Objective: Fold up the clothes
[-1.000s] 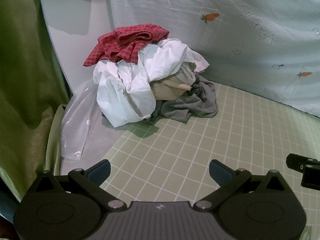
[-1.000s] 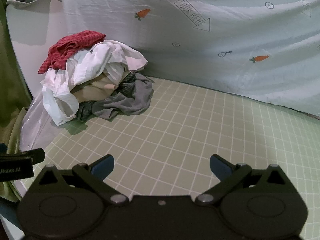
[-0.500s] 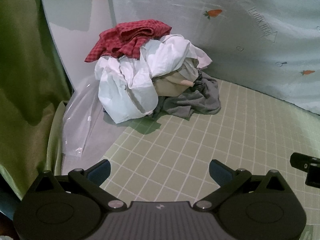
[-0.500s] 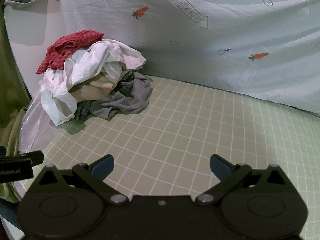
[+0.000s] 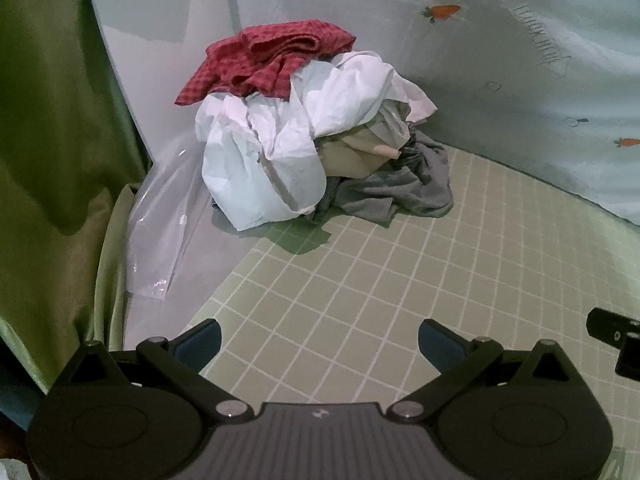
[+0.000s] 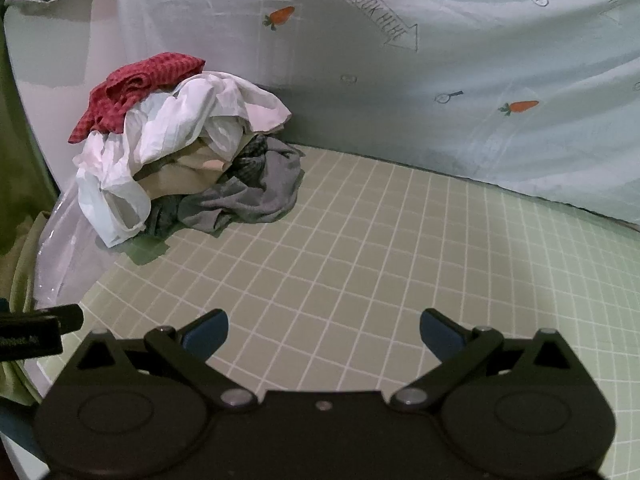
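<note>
Left gripper: jaws spread wide, nothing between them, hovering over green grid mat. Right gripper: same, wide apart and empty, above the mat.

Clothes pile sits crumpled at far-left corner of mat, against the hung carrot-print sheet and beside a clear plastic bag. Red checked garment on top, white shirts mid, beige piece under them, grey garment spilling lowest and rightward onto the mat. No folded item visible anywhere in either view; near mat area bare.

Key relation: pile lies ahead of both tools, well apart. From left wrist view nearly dead ahead, slightly left of centre; from right wrist view clearly up-left. So left gripper likely nearer and better lined up. Pile has no clean long axis, just a heap, spread running left-high to right-low.

Stage unclear: could be picking next garment or between garments. Grey edge looks like easiest reach for right side, red top for left.
</note>
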Tool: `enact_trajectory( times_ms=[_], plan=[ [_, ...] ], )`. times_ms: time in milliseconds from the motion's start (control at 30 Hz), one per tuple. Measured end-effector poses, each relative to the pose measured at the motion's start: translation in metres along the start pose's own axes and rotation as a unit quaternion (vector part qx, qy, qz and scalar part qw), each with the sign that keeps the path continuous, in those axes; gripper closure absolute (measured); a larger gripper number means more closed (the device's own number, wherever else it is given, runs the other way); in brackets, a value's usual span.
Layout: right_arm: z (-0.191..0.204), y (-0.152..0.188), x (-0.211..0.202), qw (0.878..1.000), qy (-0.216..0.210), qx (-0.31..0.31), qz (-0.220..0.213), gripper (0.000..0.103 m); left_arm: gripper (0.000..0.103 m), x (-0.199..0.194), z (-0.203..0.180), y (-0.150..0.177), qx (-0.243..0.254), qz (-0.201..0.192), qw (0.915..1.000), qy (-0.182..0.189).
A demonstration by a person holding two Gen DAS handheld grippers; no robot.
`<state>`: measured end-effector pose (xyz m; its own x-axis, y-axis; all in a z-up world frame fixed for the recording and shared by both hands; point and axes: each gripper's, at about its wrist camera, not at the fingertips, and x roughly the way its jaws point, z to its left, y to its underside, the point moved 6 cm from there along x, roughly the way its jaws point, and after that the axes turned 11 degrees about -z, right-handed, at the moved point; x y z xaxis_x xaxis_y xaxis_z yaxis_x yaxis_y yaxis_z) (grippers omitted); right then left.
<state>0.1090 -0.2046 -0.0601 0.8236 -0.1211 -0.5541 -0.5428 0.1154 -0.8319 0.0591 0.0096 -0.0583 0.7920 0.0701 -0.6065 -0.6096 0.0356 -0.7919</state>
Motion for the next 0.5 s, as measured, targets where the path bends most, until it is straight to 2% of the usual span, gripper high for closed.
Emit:
enact_trajectory(
  times_ms=[300, 500],
  plan=[
    [0.013, -0.003, 0.023, 0.999, -0.002, -0.030, 0.013, 0.000, 0.000, 0.022, 0.016, -0.009, -0.019, 0.018, 0.9996, -0.005],
    [0.035, -0.029, 0.052, 0.998, -0.021, -0.053, 0.003, 0.000, 0.001, 0.059, 0.045, -0.056, -0.045, 0.002, 0.9985, -0.030]
  ],
)
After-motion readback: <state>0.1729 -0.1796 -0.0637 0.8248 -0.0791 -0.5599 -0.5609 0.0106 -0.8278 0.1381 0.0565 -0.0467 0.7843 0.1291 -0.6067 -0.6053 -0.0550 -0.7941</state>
